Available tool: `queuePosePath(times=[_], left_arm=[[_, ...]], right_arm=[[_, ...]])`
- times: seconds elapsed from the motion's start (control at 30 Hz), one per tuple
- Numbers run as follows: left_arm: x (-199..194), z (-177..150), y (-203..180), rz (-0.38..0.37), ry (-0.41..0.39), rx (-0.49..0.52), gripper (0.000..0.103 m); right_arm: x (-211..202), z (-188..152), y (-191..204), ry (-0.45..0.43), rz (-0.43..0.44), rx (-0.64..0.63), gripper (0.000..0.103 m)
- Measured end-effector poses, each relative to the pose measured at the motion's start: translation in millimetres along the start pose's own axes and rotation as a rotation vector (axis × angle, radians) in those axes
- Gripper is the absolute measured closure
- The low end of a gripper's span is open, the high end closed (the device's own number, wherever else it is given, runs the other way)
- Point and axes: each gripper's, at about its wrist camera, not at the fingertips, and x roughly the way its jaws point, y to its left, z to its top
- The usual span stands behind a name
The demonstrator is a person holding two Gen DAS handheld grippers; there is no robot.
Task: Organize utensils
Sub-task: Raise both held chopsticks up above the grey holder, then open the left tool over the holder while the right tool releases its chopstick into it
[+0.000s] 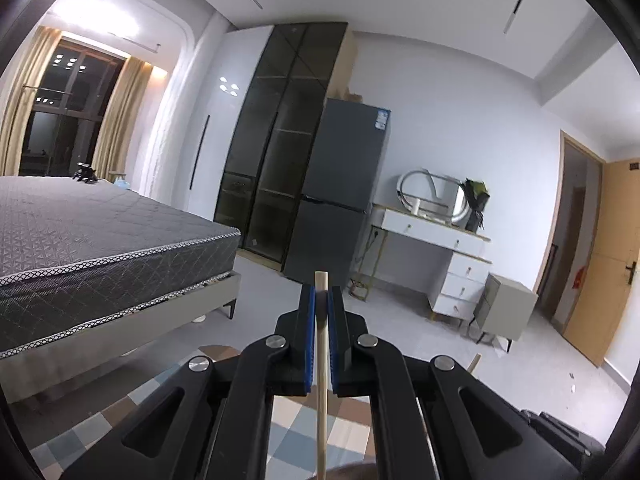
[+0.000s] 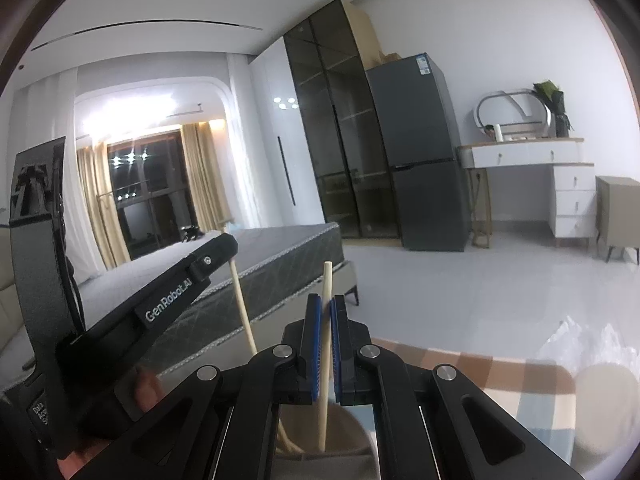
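We are holding one wooden chopstick point(image 1: 321, 344) in the left tool point(image 1: 321, 308), its blue pads closed on the stick, and a second chopstick point(image 2: 326, 336) in the right tool point(image 2: 327, 320), also closed on it. Both sticks are standing nearly upright, and their lower ends are reaching down into a round beige cup point(image 2: 340, 436) below the right tool. The cup is resting on the checkered table point(image 2: 500, 372).

We are judging the main risk to be tipping: a sideways pull on either stick could lever the cup's rim over. The left tool is working just beside the cup, so the two tools could bump. A plastic bag point(image 2: 592, 344) is lying right of the cup; above the cup the room is open.
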Motion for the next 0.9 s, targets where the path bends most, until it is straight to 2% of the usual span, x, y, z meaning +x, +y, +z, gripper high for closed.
queuePosePath(times=[0.47, 0.9], left_arm=[[4, 7, 2, -0.033, 0.136, 0.018, 0.101], [-8, 10, 1, -0.089, 0.252, 0.052, 0.101]], right_arm=[[-3, 0, -7, 0.049, 0.025, 0.017, 0.099], [8, -7, 2, 0.158, 0.050, -0.010, 0.099]])
